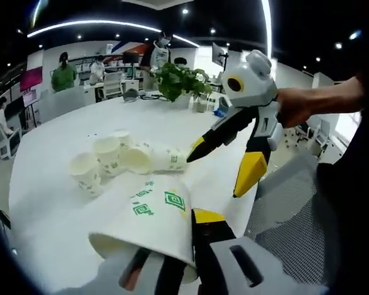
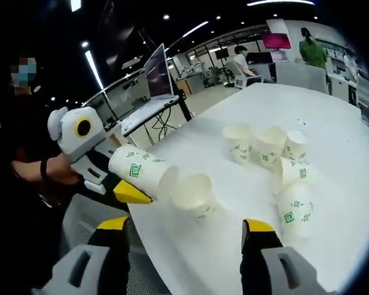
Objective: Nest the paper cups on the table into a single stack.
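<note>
In the left gripper view, the left tool [image 1: 194, 246] grips a white paper cup printed with green square logos [image 1: 154, 224]. The cup lies on its side between the yellow-tipped jaws, its open rim toward the camera and its base pointing out over the white round bench [image 1: 55, 215]. In the right gripper view the same held cup [image 2: 141, 172] points toward the middle of the bench, and the left tool [image 2: 126, 187] comes in from the left, carried by a person's hand [image 2: 64, 169].

Just beyond the held cup's mouth in the right gripper view, a second white paper cup [image 2: 195, 195] lies tipped on the bench with its open mouth facing the camera. It is close to the held cup; whether they touch I cannot tell.

The right tool [image 2: 187, 230] stands wide, its two yellow-tipped jaws well apart with nothing between them, low over the near edge of the bench. In the left gripper view this right tool [image 1: 218, 169] hangs above the bench with its jaws spread, one tip near a lying cup, and a person's hand [image 1: 295, 106] holds it.

Farther out on the bench sits a loose cluster of white paper cups [image 2: 267, 147], some upright with mouths up, some on their sides. In the left gripper view that cluster [image 1: 120, 158] lies past the held cup.

A green leafy potted plant [image 1: 179, 80] stands at the far side of the bench. An open laptop on a stand [image 2: 158, 77] shows beyond the bench edge in the right gripper view.
</note>
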A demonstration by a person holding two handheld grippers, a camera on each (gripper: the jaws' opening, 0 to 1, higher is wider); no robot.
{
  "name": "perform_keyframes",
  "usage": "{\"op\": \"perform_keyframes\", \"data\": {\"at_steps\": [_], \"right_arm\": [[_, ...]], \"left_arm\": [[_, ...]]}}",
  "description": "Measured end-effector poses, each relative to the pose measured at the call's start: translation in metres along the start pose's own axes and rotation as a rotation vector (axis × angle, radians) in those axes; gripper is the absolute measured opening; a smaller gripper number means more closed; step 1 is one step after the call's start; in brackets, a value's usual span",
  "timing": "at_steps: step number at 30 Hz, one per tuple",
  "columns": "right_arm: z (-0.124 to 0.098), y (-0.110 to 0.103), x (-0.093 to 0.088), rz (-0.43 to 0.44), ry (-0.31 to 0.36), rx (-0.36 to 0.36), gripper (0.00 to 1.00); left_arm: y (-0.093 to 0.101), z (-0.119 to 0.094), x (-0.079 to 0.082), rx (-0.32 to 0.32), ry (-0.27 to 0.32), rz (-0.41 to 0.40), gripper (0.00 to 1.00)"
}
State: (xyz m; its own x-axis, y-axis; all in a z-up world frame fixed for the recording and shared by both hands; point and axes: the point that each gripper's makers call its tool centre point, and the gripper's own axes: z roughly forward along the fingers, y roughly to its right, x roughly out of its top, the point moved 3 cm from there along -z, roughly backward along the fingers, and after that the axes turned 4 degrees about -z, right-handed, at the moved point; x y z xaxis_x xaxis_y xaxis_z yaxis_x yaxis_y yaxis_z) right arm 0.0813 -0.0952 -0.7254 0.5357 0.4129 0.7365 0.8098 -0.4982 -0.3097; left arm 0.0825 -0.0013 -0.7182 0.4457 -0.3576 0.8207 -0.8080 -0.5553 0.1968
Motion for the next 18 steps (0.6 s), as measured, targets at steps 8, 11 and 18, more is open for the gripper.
{"op": "perform_keyframes", "data": {"at_steps": [8,11,18], "right_arm": [[0.000,0.003,-0.009,-0.013,-0.016,-0.021,0.75],[0.000,0.003,-0.011,-0.026,-0.022,-0.036,0.76],[-0.004,-0.003,-0.012,-0.042,-0.018,-0.057,0.78]], "left_arm": [[-0.005,0.003,-0.002,0.017,-0.053,0.023,0.00],[-0.008,0.005,-0.002,0.024,-0.076,0.027,0.00],[-0.012,0.008,-0.003,0.040,-0.118,0.046,0.00]]}}
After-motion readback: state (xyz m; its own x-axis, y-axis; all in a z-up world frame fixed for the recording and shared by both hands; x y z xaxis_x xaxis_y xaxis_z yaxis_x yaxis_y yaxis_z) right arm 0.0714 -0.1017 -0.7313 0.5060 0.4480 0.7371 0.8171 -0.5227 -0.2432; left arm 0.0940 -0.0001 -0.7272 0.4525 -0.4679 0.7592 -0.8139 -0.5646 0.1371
